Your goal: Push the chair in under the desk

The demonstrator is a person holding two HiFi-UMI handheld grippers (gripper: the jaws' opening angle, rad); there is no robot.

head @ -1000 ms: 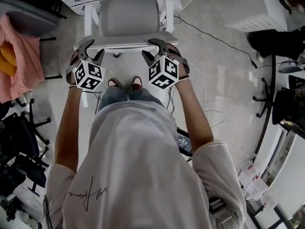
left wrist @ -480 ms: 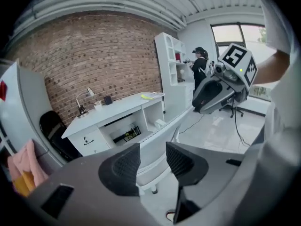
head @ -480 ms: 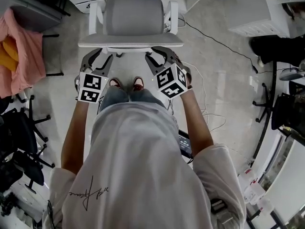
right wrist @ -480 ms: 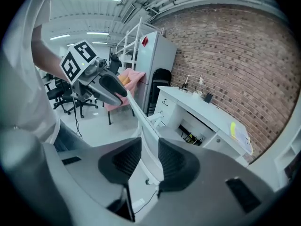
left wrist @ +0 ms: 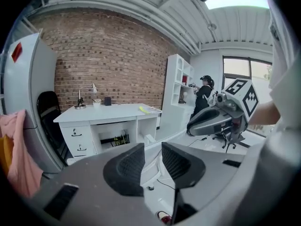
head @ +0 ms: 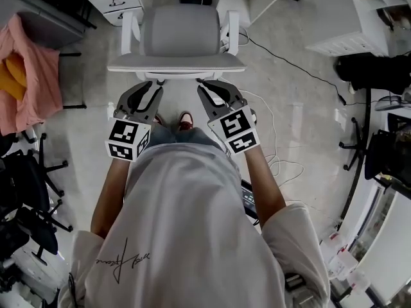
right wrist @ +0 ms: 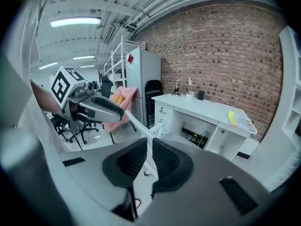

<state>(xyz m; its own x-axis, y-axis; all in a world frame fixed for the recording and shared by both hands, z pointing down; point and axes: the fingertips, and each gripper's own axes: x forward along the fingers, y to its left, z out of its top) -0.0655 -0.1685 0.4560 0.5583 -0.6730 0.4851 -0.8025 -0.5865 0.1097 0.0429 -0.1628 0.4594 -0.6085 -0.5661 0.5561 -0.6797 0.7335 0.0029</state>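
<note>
Tongs, 2: left gripper [head: 145,94] half-wide, right gripper [head: 214,91] narrow; both closing, empty, just short of office chair [head: 178,36] facing white desk [left wrist: 108,113]. Risk: uneven push likely veers chair into drawer unit [head: 122,2].

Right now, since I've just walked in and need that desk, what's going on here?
A person stands behind the grey chair, which faces the white desk. The left hand-held gripper and the right hand-held gripper hover just short of its backrest, touching nothing; both sets of jaws are closing with nothing between them.
</note>
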